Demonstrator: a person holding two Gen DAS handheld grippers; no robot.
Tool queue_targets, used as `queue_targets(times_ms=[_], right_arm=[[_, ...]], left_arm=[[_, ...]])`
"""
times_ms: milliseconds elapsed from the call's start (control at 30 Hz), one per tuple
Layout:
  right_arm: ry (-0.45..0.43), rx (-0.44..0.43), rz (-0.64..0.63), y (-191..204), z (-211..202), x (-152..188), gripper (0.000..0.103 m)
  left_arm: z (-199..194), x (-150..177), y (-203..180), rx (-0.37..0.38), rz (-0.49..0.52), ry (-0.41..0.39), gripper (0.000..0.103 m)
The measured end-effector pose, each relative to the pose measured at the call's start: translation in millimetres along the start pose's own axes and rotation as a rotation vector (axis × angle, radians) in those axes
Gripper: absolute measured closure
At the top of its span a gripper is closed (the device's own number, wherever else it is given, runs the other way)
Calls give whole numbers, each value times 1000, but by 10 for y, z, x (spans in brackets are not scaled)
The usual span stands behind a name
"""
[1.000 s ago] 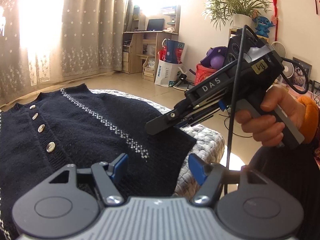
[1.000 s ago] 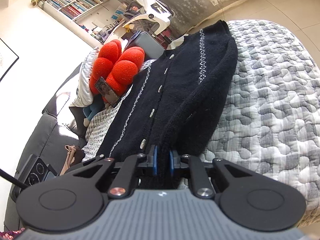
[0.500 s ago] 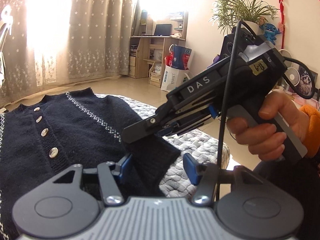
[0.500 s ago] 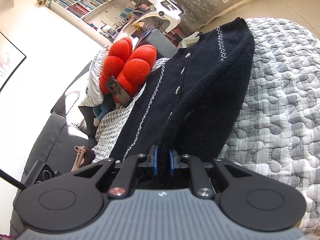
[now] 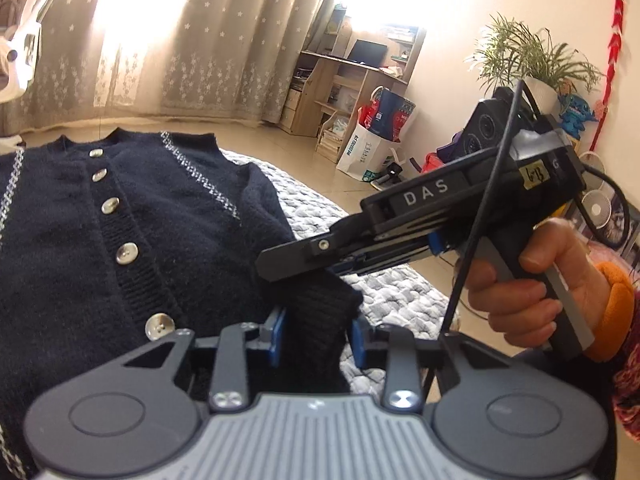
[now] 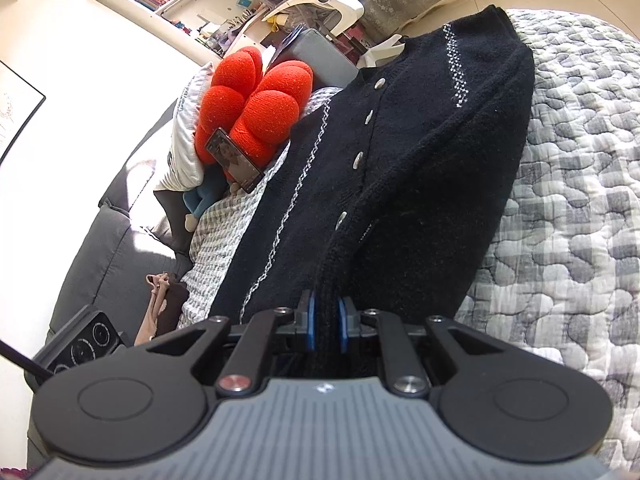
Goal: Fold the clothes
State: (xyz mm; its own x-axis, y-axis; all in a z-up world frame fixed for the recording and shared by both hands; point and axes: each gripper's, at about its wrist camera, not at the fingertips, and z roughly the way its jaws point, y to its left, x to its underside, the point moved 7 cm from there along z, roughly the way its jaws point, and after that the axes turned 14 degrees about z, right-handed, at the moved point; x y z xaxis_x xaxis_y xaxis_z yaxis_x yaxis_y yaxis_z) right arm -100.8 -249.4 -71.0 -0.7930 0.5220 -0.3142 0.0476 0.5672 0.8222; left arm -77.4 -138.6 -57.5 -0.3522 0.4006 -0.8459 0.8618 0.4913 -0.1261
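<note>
A black buttoned cardigan [image 5: 120, 208] with white stitch lines lies on a grey quilted cover [image 5: 400, 296]. Its right side is folded in over the front [image 6: 420, 140]. My right gripper [image 6: 325, 320] is shut on a ribbed black edge of the cardigan. In the left wrist view that right gripper [image 5: 280, 264] is held by a hand [image 5: 532, 292] just above the ribbed cuff [image 5: 316, 320]. My left gripper [image 5: 317, 336] has its jaws closing on either side of this cuff. The blue pads [image 5: 277, 336] stand close against the knit but do not visibly squeeze it.
A red puffy cushion [image 6: 256, 100] and a framed photo [image 6: 234, 160] lean at the grey sofa's [image 6: 108, 248] back. The quilt [image 6: 560, 200] spreads bare to the right. Beyond lie floor, a desk [image 5: 344, 92], bags [image 5: 372, 140] and a potted plant [image 5: 532, 60].
My left jaws have narrowed around the cuff. The right gripper has carried the cardigan's edge leftward, closer to my left gripper, and the folded side lies further over the front.
</note>
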Motion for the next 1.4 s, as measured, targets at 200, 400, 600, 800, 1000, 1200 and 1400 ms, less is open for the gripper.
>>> queue_targets(times_ms=[200, 400, 600, 800, 1000, 1200, 1400], right_arm=[[7, 19, 5, -28, 6, 17, 88], [23, 35, -8, -27, 26, 71, 88], [38, 48, -39, 31, 109, 103, 88], [41, 62, -46, 19, 140, 125, 88], [45, 80, -53, 19, 188, 134, 88], [41, 77, -58, 41, 230, 124, 88], [34, 39, -77, 173, 285, 126, 88]], left_arm=[[-126, -44, 207, 91, -114, -25, 52], [-126, -235, 530, 38, -155, -15, 46], [285, -526, 749, 44, -172, 24, 46], [791, -661, 870, 55, -207, 46, 48], [1096, -613, 921, 59, -295, 56, 85], [1041, -618, 915, 39, -300, 25, 94], [792, -659, 992, 17, -294, -38, 94]])
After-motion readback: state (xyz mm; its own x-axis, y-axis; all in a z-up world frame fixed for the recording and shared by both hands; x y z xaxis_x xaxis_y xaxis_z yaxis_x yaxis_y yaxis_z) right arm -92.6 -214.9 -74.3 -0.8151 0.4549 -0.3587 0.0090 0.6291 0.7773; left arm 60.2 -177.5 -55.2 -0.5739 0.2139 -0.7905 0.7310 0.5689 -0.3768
